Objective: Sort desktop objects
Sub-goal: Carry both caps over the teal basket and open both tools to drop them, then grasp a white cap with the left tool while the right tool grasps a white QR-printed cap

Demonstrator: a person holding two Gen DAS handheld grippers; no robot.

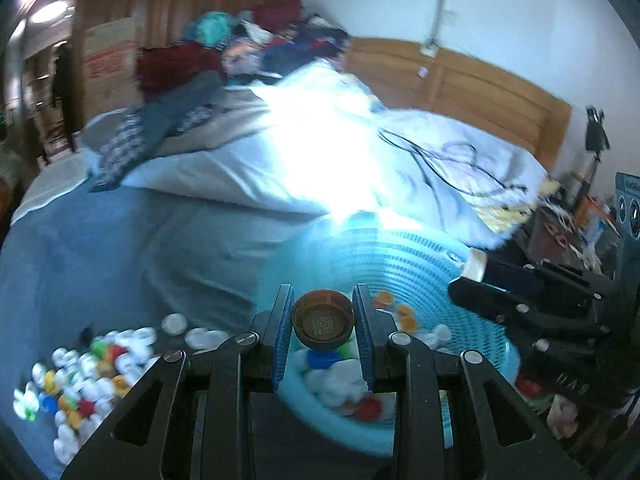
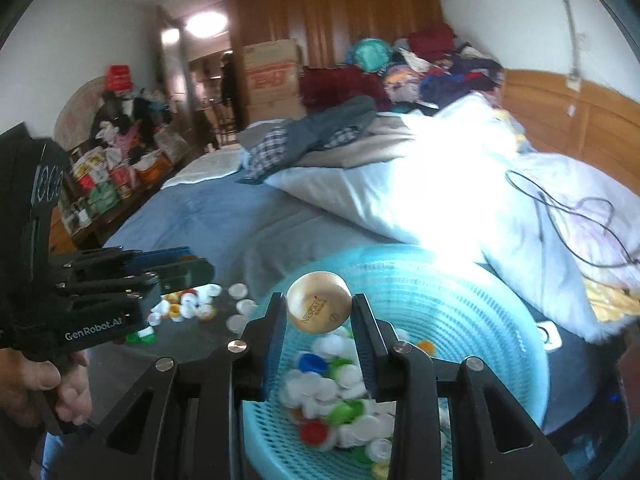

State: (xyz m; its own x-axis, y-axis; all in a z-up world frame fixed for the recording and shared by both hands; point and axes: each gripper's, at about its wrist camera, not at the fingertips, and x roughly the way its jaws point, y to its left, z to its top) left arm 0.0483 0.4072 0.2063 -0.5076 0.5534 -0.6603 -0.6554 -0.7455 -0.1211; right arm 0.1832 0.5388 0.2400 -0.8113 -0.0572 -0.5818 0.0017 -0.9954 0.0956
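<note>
The loose caps (image 1: 76,380) lie in a pile on the dark surface, left of the basket (image 1: 460,280).

The left gripper (image 1: 323,320) clamps a brown cap (image 1: 323,320), hollow side to the camera, above the basket.

The right gripper (image 2: 319,309) clamps a tan cap (image 2: 319,309) above the basket's caps (image 2: 340,392).

Risks:
1. Both grips sit near the fingertips. A tilt may let either cap slip.
2. The 2 grippers are near each other over 1 basket. They may collide.
3. A high release may bounce a cap over the rim.
</note>
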